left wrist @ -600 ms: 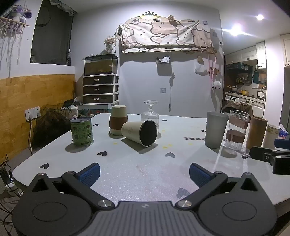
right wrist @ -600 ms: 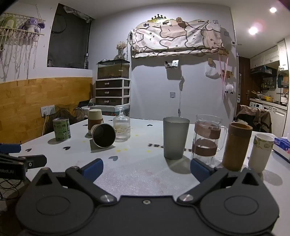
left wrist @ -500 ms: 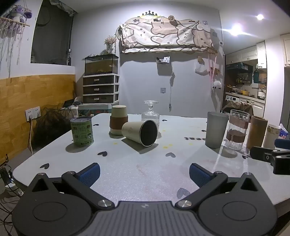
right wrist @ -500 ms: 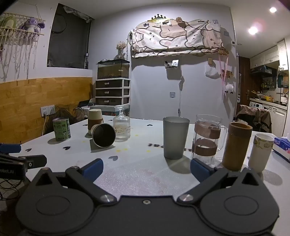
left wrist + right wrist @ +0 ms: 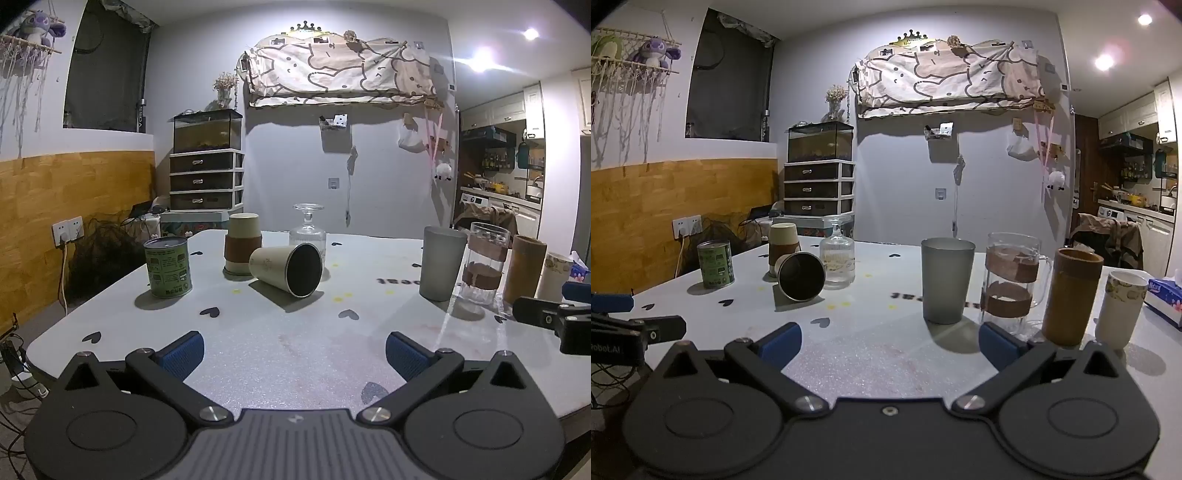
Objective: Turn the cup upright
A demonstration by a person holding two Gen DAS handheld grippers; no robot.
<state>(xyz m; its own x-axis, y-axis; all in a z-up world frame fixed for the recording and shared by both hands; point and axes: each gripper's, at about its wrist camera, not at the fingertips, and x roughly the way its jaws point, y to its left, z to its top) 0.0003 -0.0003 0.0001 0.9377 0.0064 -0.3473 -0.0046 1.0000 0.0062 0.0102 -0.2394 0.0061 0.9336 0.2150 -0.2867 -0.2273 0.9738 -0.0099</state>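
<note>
A cream cup (image 5: 284, 270) lies on its side on the grey table (image 5: 295, 339), its dark mouth facing me; it also shows in the right wrist view (image 5: 800, 276). My left gripper (image 5: 294, 352) is open and empty, low over the near table edge, well short of the cup. My right gripper (image 5: 889, 341) is open and empty, to the right of the left one, facing a grey tumbler (image 5: 946, 279). Each gripper sees the other at its frame edge.
A green can (image 5: 168, 267), an upside-down cup with a brown sleeve (image 5: 242, 243) and an upside-down glass (image 5: 308, 230) stand around the lying cup. At the right stand a banded glass mug (image 5: 1013, 282), a brown cylinder (image 5: 1071, 296), a white patterned cup (image 5: 1121, 308) and a tissue box (image 5: 1165, 299).
</note>
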